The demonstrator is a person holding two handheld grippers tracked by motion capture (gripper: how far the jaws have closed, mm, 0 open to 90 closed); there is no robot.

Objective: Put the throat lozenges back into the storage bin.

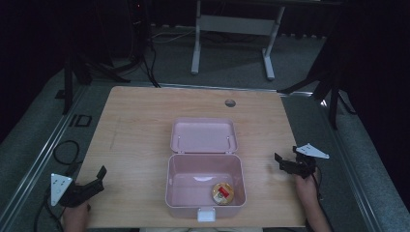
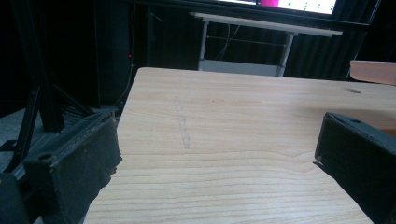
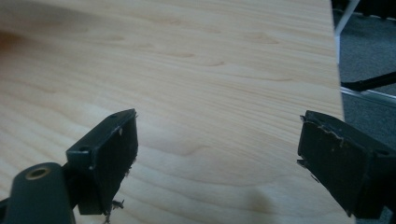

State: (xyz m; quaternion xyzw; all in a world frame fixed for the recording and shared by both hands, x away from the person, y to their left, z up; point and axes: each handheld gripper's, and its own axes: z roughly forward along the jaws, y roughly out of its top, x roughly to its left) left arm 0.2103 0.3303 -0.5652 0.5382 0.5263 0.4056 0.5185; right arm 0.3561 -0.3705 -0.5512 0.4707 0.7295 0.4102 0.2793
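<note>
A pink plastic box (image 1: 205, 199) stands open at the middle of the wooden table (image 1: 135, 140), its lid (image 1: 203, 136) folded back flat behind it. A small round item with a red label (image 1: 222, 193) lies inside at the box's front right corner. My left gripper (image 1: 96, 180) rests at the table's front left corner, open, with nothing between its jaws; only bare wood lies ahead of the left gripper (image 2: 215, 154). My right gripper (image 1: 283, 163) sits near the right edge, open and empty over bare wood, as the right gripper (image 3: 217, 149) view confirms.
A round cable hole (image 1: 230, 103) sits near the table's far edge. A white desk frame (image 1: 232, 29) stands on the floor beyond. Dark stands (image 1: 333, 92) flank the table, and cables (image 1: 65, 152) lie on the floor at left. The lid's edge (image 2: 373, 71) shows at far right.
</note>
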